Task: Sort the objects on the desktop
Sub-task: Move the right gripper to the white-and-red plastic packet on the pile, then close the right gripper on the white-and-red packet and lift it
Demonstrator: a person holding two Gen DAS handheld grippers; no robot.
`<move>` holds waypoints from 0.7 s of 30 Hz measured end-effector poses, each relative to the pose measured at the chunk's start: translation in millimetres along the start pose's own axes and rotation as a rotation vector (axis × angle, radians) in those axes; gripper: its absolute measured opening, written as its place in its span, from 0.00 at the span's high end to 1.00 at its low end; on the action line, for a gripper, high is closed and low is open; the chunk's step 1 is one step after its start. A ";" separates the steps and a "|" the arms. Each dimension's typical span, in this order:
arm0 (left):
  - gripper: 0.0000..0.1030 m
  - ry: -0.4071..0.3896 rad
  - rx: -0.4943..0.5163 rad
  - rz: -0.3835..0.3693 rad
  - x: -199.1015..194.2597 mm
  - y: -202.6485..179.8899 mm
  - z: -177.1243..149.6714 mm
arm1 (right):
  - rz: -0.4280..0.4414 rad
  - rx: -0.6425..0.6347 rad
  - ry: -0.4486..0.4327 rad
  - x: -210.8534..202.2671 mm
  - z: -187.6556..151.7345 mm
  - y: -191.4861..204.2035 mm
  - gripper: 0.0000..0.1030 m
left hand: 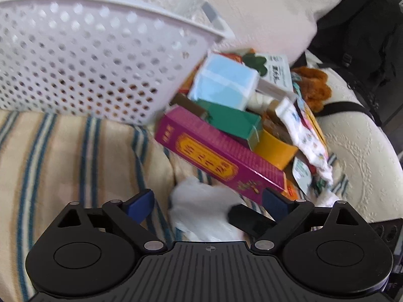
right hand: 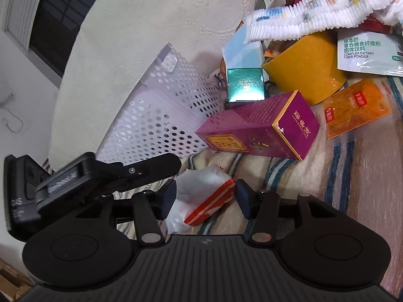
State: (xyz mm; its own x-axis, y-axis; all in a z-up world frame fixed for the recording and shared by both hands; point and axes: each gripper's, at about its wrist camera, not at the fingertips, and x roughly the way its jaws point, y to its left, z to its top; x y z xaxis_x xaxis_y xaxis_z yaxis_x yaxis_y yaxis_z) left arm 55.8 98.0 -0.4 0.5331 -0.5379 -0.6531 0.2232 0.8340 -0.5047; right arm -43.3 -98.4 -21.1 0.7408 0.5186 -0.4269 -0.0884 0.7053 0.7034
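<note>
A pile of small items lies on a striped cloth: a long magenta box, a green box, a light blue box, a yellow tub and several sachets. A white perforated basket lies tipped beside the pile. A clear plastic packet with a red-orange strip lies between my open right gripper's fingers. My left gripper is open, just short of the magenta box. The right gripper's finger shows in the left wrist view.
A white patterned packet drapes over the pile. An orange sachet lies right of the magenta box. A brown plush toy and a black bag sit behind. A cream embroidered cushion bounds the right side.
</note>
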 end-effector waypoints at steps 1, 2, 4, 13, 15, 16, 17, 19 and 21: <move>0.04 0.012 0.006 -0.017 2.8 -1.3 -1.1 | -0.010 -0.017 0.001 0.0 -0.8 2.1 0.51; 0.04 0.016 0.008 -0.034 4.9 -3.0 -2.3 | -0.019 -0.029 -0.003 -0.4 -1.7 4.4 0.53; 0.03 0.006 0.019 -0.062 6.2 -7.2 -4.2 | -0.017 -0.030 -0.014 -3.7 -2.4 5.5 0.55; 0.16 0.006 0.017 -0.107 8.3 -11.8 -6.0 | -0.140 -0.147 -0.096 -19.5 0.0 10.5 0.55; 0.24 0.047 -0.028 -0.057 19.7 -5.6 -6.0 | -0.172 -0.154 -0.066 -13.1 -2.1 8.5 0.51; 0.26 0.050 -0.062 -0.065 21.1 -1.4 -5.0 | -0.158 -0.145 -0.070 -12.0 -1.5 8.0 0.50; 0.27 0.049 -0.079 -0.070 20.5 1.8 -3.8 | -0.149 -0.141 -0.067 -12.4 -0.5 7.4 0.49; 0.31 0.048 -0.099 -0.074 18.8 6.7 -2.7 | -0.135 -0.137 -0.056 -11.5 0.4 6.0 0.46; 0.27 0.053 -0.110 -0.088 18.5 8.0 -3.1 | -0.137 -0.147 -0.055 -13.7 -1.1 6.5 0.44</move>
State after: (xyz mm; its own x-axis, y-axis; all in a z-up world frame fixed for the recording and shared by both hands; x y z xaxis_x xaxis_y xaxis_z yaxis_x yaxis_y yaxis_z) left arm 65.0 94.4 -18.3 0.4706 -0.6164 -0.6313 0.1748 0.7665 -0.6180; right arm -54.7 -100.4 -11.3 0.7877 0.3883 -0.4782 -0.0774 0.8325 0.5485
